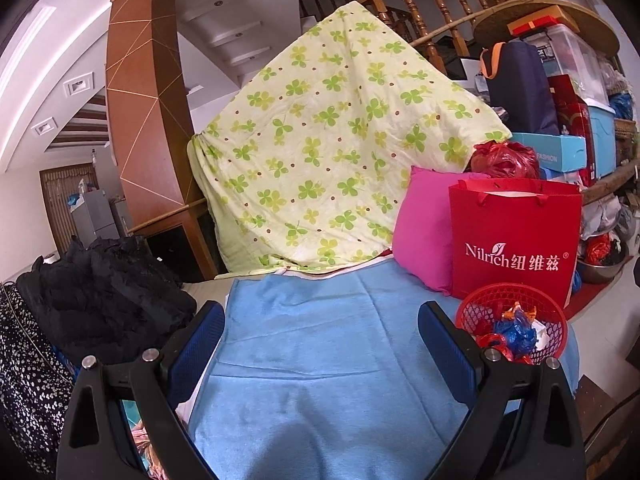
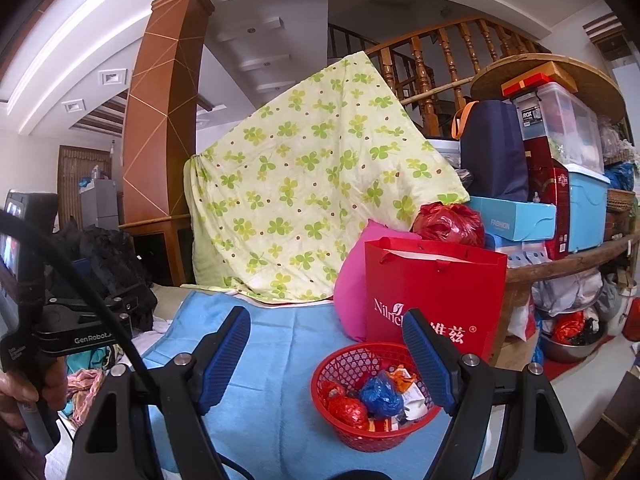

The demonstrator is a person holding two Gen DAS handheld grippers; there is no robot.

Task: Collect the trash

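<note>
Here, both grippers hover over a blue towel (image 2: 256,400) with jaws wide apart and nothing between them; the right gripper (image 2: 326,354) is nearer the trash, with the red basket (image 2: 340,360) of crumpled wrappers (image 2: 380,394) sitting low between its fingers, toward the right one. From the left gripper (image 1: 322,332), the basket lies off to the right, beyond its right finger. A red paper bag (image 2: 434,280) and a pink pillow (image 2: 352,280) stand close behind the basket, crowding any reach past it.
</note>
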